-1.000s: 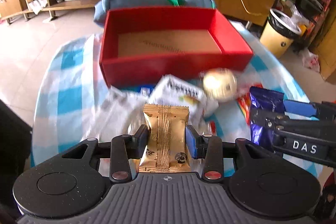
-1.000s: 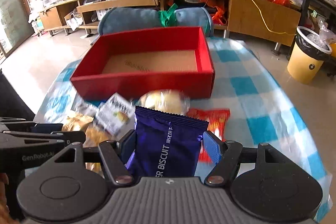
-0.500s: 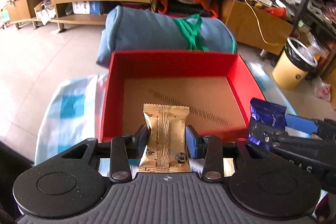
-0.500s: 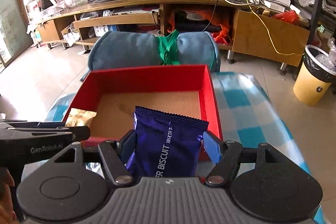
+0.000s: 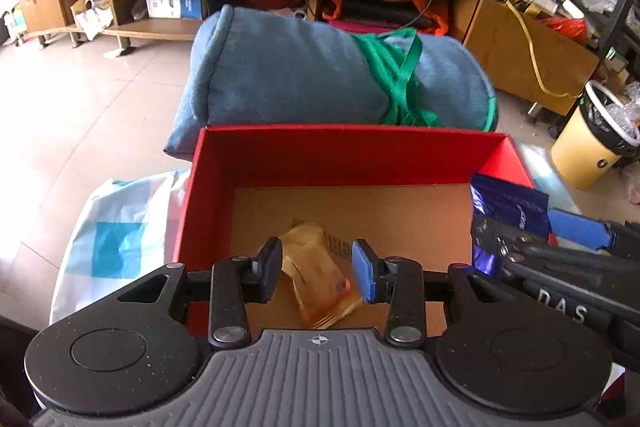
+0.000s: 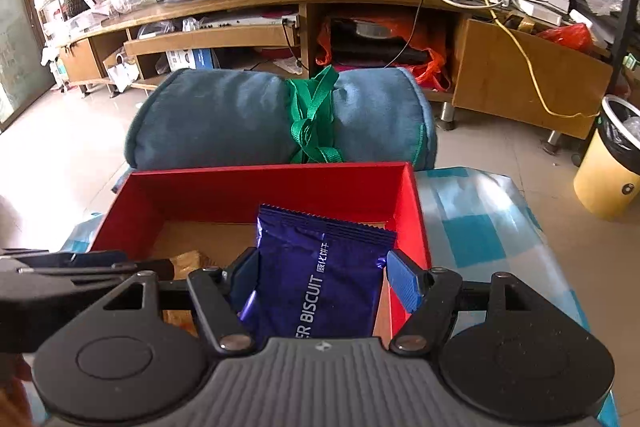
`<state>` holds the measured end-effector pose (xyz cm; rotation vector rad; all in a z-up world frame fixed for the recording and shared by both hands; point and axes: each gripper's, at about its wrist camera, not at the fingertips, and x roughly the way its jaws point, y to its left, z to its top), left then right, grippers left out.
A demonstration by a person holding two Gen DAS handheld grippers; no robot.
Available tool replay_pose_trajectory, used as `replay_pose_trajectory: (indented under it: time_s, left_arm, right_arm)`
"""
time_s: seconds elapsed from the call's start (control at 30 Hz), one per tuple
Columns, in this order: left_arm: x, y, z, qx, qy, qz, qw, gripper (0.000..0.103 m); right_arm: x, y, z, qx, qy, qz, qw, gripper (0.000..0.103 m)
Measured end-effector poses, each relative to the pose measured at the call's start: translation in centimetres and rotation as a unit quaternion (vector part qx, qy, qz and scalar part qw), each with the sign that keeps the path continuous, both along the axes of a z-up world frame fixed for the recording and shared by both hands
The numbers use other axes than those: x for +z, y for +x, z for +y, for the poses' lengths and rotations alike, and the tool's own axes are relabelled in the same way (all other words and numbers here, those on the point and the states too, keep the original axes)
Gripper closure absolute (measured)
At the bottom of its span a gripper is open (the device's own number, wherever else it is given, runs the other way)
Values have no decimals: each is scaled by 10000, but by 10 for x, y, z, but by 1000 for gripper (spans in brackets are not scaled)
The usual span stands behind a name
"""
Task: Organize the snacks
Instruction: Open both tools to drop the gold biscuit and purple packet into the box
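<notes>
The left tool point(image 5: 318, 269) gapes wide above a crinkly gold snack packet point(image 5: 318, 279), blurred, over the cardboard floor of the red box point(image 5: 348, 151). The right tool point(image 6: 322, 277) pinches a glossy purple biscuit packet point(image 6: 320, 275) over the box's right side. Only the right view shows the checked tablecloth point(image 6: 480, 227) extending right.
</notes>
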<state>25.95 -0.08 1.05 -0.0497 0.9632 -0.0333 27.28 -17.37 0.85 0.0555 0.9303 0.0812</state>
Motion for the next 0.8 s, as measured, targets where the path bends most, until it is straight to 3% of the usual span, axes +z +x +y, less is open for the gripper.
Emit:
replay_pose_trajectory:
  time_s: [0.27, 0.33, 0.8]
  left_arm:
    - [-12, 7, 0, 50, 41, 236, 9997, 52]
    - [-13, 7, 1, 37, 82, 252, 9996, 43]
    - [-6, -10, 2, -51, 91, 202, 9997, 32]
  right_arm:
    - [-24, 18, 0, 10, 138, 245, 9996, 39]
    - [-24, 17, -1, -6, 30, 231, 9997, 39]
    - [-5, -7, -3, -65, -43, 203, 9998, 39]
